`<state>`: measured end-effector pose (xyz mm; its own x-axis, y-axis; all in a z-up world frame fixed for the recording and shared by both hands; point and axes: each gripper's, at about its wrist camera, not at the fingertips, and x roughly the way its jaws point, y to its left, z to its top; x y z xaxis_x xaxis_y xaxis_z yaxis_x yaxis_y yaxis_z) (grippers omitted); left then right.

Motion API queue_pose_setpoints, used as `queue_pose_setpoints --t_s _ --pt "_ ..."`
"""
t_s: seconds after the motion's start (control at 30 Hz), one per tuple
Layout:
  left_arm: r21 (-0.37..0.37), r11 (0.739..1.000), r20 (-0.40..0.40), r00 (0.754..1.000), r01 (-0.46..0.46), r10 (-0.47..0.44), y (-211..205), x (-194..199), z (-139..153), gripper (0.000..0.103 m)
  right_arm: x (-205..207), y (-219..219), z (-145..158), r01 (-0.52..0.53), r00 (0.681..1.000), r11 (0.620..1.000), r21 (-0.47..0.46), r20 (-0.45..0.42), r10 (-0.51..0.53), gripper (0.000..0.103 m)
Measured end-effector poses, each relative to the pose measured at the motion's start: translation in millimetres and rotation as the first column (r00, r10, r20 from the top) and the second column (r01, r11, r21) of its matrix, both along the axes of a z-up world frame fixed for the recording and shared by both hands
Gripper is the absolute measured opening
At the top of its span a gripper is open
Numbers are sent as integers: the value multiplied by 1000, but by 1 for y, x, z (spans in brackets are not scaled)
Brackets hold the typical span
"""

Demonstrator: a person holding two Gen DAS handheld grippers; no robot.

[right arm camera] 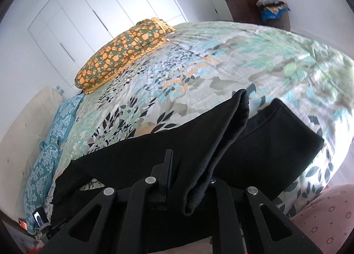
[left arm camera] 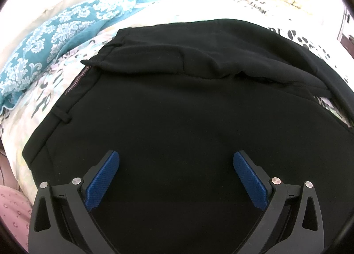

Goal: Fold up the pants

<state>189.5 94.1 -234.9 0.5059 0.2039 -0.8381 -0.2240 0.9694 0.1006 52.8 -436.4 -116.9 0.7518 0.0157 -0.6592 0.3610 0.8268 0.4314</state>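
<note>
the fingers [left arm camera: 108, 178] of the left gripper [left arm camera: 176, 178] are spread wide apart and hold nothing. they hang over the black pants [left arm camera: 177, 110], near the waist part with the belt loop [left arm camera: 63, 116]. the right gripper [right arm camera: 188, 165] has its fingers [right arm camera: 168, 165] squeezed tight on a bunch of the black cloth, and that bit of the pants [right arm camera: 227, 125] is lifted up off the bed [right arm camera: 199, 59].

the pants lie flat on the flowery bed cover. one part is already folded over near the top in the left view. a teal blanket [left arm camera: 44, 41] sits off to the side, and an orange pumpkin pillow [right arm camera: 124, 54] lies far up the bed.

the step now looks like bringing the lifted end over to make a fold. to do it well, the right gripper should keep its tight hold so the cloth does not slip out. it should lift high enough that the leg does not drag and bunch up. the edges should line up with the part below. the left gripper could press down on the waist so the pants do not slide. then lay the cloth down slowly and smooth.
</note>
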Motion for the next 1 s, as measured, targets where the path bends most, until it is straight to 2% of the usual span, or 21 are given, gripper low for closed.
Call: queue_pose_setpoints --t_s 0.2,0.3,0.37,0.43,0.5,0.63,0.73,0.8,0.9,1.0 --pt "-19 1000 -63 998 -20 19 2 6 1 103 1 8 9 -26 999 998 -52 22 27 13" --pt "-31 999 -137 990 -35 31 4 13 4 102 2 7 8 -28 999 998 -52 24 29 13" --pt "-71 996 -173 984 -51 38 7 23 13 102 2 7 8 -29 999 998 -54 27 31 13" --pt "-149 988 -123 992 -51 33 10 37 31 102 2 8 8 -33 999 998 -54 30 35 13" --pt "-191 981 -90 996 -42 25 8 55 49 102 3 7 8 -36 999 998 -47 37 37 13" --pt "-309 951 -65 998 -16 -5 -3 113 74 102 2 3 10 -36 997 999 -29 61 38 13" --pt "-406 913 -103 995 -45 3 -13 158 67 102 2 1 12 -39 996 999 -31 75 41 13" --pt "-441 894 -147 989 -75 11 -21 183 55 102 0 -1 12 -41 996 999 -26 80 43 13" --pt "-448 884 -208 977 -133 41 -33 208 36 102 -3 -6 13 -43 995 999 -6 95 43 13" --pt "-444 878 -215 973 -178 88 -39 220 28 102 -9 -10 20 -52 991 999 6 127 51 13"
